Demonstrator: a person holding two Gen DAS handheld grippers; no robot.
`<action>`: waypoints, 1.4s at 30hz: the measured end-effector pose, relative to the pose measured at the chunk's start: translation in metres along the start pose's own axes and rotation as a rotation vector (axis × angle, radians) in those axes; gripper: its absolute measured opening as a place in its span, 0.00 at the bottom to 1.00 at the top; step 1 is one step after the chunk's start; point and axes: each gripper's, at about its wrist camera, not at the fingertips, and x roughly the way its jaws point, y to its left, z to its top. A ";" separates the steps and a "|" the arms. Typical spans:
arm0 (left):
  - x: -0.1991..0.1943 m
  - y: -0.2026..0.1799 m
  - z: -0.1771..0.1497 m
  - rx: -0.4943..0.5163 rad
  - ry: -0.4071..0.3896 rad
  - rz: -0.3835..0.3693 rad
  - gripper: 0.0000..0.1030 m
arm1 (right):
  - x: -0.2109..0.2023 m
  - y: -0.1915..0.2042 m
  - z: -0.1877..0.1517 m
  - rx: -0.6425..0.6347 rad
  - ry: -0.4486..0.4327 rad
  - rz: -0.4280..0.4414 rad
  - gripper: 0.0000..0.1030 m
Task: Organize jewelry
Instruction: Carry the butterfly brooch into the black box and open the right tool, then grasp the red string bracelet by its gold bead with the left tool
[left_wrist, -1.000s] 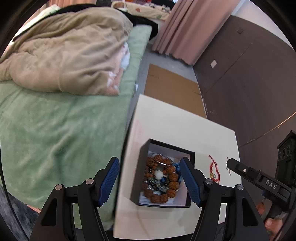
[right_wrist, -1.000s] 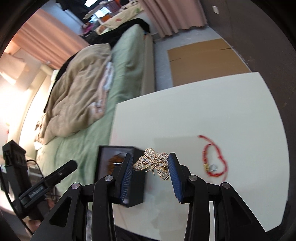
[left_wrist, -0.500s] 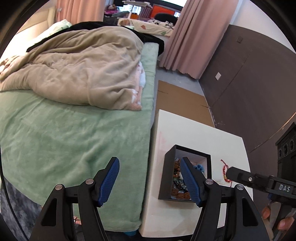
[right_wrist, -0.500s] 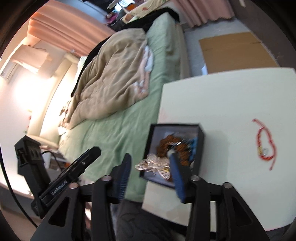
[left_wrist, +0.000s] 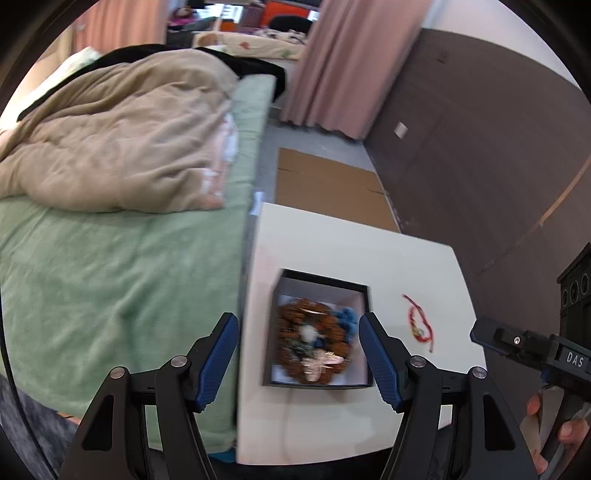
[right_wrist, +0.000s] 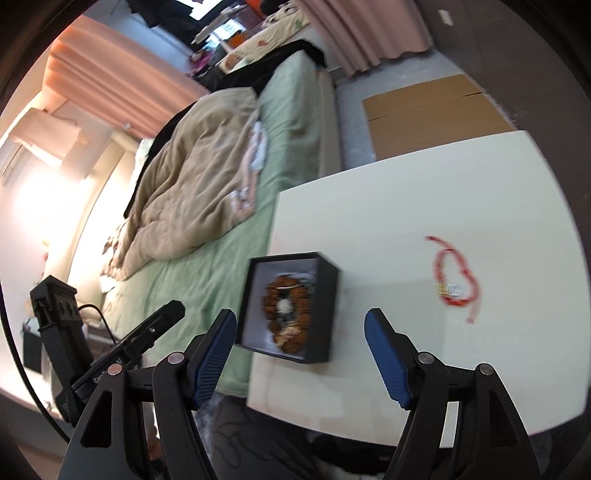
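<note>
Gold brooch (left_wrist: 320, 363) dropped into black box (left_wrist: 364, 291)
Right gripper (right_wrist: 300, 349), a second ago clamping it, now spread empty; red bracelet (right_wrist: 456, 282) remains out

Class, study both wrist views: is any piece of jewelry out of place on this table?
Yes. The red cord bracelet lies loose on the white table, to the right of and apart from the black box, where the brown bead bracelet and gold butterfly piece already lie. Both grippers are open and empty.
</note>
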 end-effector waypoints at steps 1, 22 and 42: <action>0.002 -0.006 -0.001 0.011 0.006 -0.007 0.67 | -0.005 -0.005 0.000 0.008 -0.009 -0.010 0.70; 0.075 -0.134 -0.005 0.220 0.183 -0.116 0.65 | -0.087 -0.120 -0.019 0.183 -0.130 -0.182 0.70; 0.160 -0.163 -0.003 0.210 0.360 -0.073 0.31 | -0.081 -0.183 -0.018 0.273 -0.110 -0.240 0.70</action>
